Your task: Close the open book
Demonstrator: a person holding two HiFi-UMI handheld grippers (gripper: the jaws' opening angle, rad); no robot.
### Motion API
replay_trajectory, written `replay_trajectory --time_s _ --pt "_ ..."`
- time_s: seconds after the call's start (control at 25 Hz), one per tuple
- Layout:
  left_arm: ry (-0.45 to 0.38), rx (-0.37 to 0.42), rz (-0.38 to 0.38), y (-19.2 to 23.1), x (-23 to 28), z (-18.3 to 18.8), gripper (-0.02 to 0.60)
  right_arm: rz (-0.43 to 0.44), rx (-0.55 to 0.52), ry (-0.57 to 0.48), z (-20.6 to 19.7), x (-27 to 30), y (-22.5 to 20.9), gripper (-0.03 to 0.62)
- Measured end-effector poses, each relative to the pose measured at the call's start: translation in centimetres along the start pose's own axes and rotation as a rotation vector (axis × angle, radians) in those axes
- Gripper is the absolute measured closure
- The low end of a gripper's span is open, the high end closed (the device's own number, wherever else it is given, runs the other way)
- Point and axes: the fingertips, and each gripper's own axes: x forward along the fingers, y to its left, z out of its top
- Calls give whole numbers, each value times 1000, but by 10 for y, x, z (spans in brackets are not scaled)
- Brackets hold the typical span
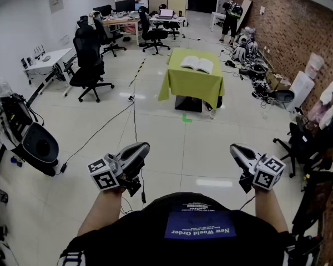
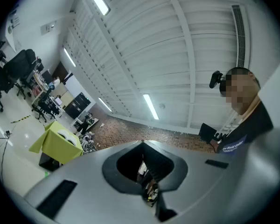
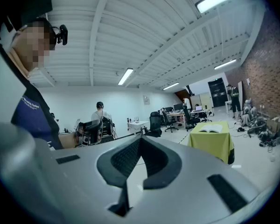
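Left claw (image 1: 141,147) and right claw (image 1: 236,148) are clenched, empty; thin black floor cable (image 1: 135,121) ahead (before the white open paper book (image 1: 197,64)) could snag feet.

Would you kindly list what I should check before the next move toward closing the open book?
1. Book lies open on the green table: ok.
2. Book within reach: not ok, the table stands far across the floor.
3. Left hand-held gripper empty, jaws together: ok.
4. Right hand-held gripper empty, jaws together: ok.
5. Path ahead: ok, though a cable lies on the floor to the left.
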Motion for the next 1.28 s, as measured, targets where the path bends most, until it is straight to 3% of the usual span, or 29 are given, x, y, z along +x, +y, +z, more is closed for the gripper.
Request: replay_trajectory --time_s 0.4,0.72,1.04,1.28 --pt "6 1 -7 36 -46 31 574 -18 3 -1 -3 56 27 608" --pt "72 -69 -67 72 -36 18 574 -77 46 -13 -20 74 27 608" --pt "131 -108 -101 101 37 -16 574 -122 120 -47 -38 57 -53 608" --pt "98 -53 -133 99 144 -29 574 -74 17 -16 -24 35 -145 608"
